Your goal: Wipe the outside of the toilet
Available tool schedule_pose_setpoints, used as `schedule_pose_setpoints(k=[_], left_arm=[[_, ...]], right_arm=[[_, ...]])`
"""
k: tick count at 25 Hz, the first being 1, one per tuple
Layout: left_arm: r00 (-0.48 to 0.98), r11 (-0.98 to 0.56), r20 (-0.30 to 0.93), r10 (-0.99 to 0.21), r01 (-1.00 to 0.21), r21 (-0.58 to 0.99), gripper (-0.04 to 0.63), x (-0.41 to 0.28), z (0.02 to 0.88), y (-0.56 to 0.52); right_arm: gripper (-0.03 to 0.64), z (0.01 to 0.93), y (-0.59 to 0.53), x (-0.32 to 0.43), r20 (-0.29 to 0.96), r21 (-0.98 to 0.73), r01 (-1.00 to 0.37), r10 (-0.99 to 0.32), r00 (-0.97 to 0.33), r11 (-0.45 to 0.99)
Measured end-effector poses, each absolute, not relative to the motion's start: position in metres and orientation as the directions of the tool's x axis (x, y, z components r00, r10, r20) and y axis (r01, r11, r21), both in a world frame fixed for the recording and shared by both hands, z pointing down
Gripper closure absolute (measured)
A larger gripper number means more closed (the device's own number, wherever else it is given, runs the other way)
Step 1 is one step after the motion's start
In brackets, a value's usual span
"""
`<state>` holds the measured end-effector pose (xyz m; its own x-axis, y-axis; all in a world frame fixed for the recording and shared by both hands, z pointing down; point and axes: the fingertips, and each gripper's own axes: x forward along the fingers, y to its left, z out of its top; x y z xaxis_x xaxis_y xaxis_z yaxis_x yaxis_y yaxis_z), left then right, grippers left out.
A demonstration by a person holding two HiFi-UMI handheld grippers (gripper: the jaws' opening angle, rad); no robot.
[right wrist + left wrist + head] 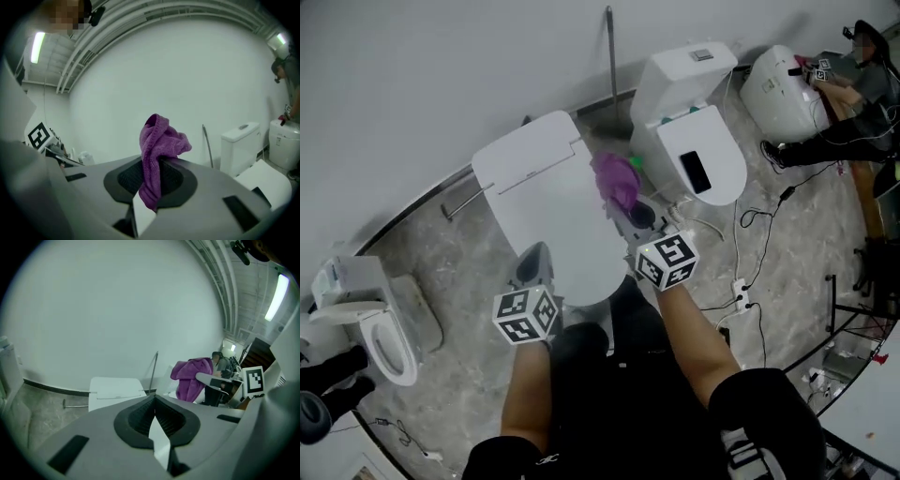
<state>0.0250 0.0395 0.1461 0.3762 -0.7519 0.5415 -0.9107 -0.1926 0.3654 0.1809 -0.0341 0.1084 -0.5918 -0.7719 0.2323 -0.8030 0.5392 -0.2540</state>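
Okay, the right tool [152,172] is clamped on the purple cloth [159,150]. It's pinched through a fold, with a fat wad flopping over the top of the jaws and a short tail hanging below. On the head view the cloth sits just off the right flank of the toilet [546,202], near the back of its closed lid, between it and the neighbouring toilet [703,150]. I can't tell whether it touches the porcelain.

The left tool [154,409] has its jaws pressed together with nothing between them. It hovers by the front left edge of the lid.

As for handling, the cloth looks light, limp and fluffy. I'd judge it will bunch and trail rather than push flat, so the loose wad should lead against the surface. The pinch on the fold looks secure, and I'd leave the hold where it is. The toilet shell reads as hard, smooth and glazed, so the cloth should glide easily. The curved side will want the tool angled in, with the wad kept between the hard jaws and the ceramic.
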Motion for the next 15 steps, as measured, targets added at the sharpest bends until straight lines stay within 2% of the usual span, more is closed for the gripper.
schedule_pose_setpoints(k=[4, 8, 15], left_arm=[[0.33, -0.166, 0.463, -0.823, -0.919, 0.359, 0.588, -0.005, 0.068, 0.052], [0.261, -0.146, 0.361, -0.895, -0.937, 0.316, 0.588, -0.033, -0.022, 0.062], [0.188, -0.136, 0.266, -0.946, -0.97, 0.202, 0.588, -0.026, -0.133, 0.111]], right_arm=[[0.56, 0.017, -0.004, 0.161, 0.128, -0.268, -0.824, -0.829, -0.544, 0.5], [0.56, -0.066, 0.015, 0.139, 0.05, -0.242, -0.817, -0.834, -0.549, 0.524], [0.56, -0.167, 0.063, 0.144, -0.037, -0.218, -0.788, -0.811, -0.583, 0.576]])
